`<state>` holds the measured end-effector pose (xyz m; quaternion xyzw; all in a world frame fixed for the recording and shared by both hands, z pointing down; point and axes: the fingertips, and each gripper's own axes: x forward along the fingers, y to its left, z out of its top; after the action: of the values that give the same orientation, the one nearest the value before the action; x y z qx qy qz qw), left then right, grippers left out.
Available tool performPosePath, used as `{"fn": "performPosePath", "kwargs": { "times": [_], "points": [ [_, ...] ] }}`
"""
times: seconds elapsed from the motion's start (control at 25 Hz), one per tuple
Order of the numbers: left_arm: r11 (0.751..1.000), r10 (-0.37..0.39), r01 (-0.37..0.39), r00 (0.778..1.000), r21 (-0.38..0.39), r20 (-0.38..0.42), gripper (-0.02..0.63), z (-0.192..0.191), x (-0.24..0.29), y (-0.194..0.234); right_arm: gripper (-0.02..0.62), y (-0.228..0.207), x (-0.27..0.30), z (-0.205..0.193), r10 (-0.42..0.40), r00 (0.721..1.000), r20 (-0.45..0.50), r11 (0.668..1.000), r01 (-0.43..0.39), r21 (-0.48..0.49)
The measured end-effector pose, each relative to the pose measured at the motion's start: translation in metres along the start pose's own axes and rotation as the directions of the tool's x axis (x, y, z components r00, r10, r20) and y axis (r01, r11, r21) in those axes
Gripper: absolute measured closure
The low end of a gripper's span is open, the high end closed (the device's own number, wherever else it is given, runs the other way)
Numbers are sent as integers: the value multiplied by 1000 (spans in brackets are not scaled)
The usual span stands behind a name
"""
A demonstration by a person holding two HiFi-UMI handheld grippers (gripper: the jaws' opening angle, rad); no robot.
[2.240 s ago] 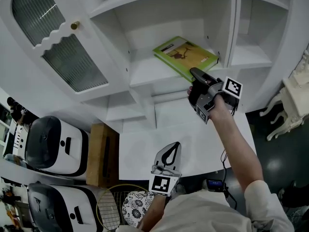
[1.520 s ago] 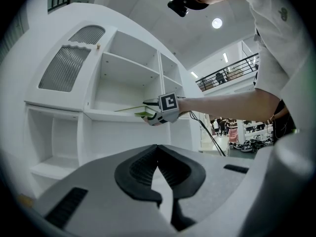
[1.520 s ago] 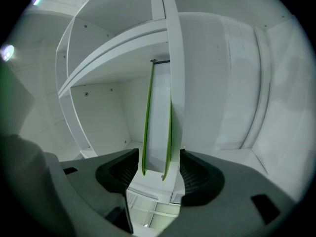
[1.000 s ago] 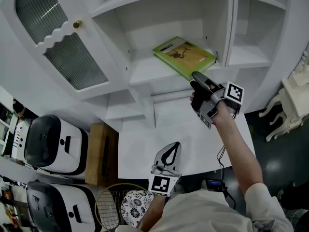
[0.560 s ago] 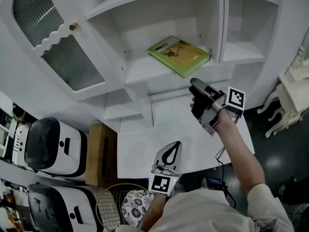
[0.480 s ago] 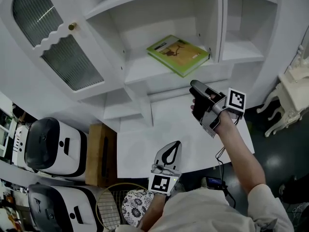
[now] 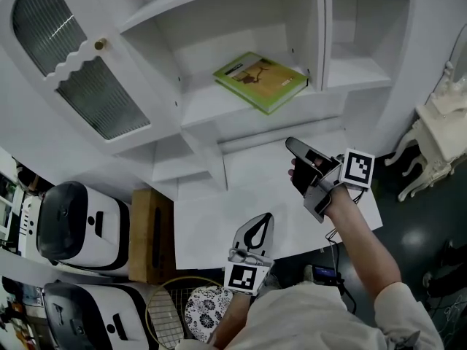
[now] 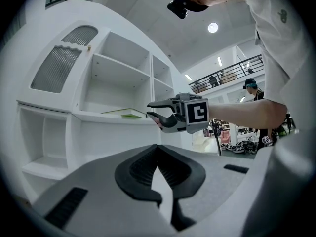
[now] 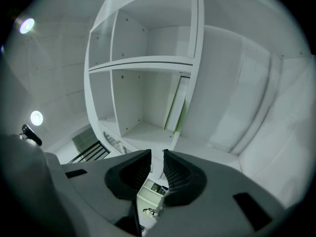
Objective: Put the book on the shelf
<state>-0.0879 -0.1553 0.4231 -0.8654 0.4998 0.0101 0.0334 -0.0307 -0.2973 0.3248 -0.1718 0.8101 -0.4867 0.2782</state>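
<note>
Head view: a white cabinet shelf (image 7: 208, 106) carries the flat green paperback book (image 7: 259, 81) at twelve o'clock, one corner near the lip. Left gripper view: the left tongs (image 8: 158, 147) are clenched and empty. Right gripper view: the right tongs (image 9: 158, 153), which have just been closing, grasp nothing. A stray brush from them could tip the book off.

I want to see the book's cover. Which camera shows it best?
The head view: the book lies flat on the shelf, whole green cover showing. The left gripper view catches only its thin edge. The right gripper view also sees it edge-on.
</note>
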Motion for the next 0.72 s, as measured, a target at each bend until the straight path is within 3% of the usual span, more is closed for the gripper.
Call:
{"fn": "performPosePath", "kwargs": {
  "times": [0.48, 0.6, 0.72],
  "points": [
    [1000, -17, 17, 1000, 2, -14, 603, -2, 3, -8, 561, 19, -11, -22, 16, 998, -61, 973, -30, -230],
    [1000, -16, 16, 1000, -2, -19, 603, -3, 3, -8, 561, 16, -17, -25, -36, 997, -71, 944, 10, -329],
    [1000, -12, 12, 1000, -5, 3, 603, 1, 5, -8, 564, 18, -21, -29, -93, 993, -77, 882, 46, -469]
  ]
}}
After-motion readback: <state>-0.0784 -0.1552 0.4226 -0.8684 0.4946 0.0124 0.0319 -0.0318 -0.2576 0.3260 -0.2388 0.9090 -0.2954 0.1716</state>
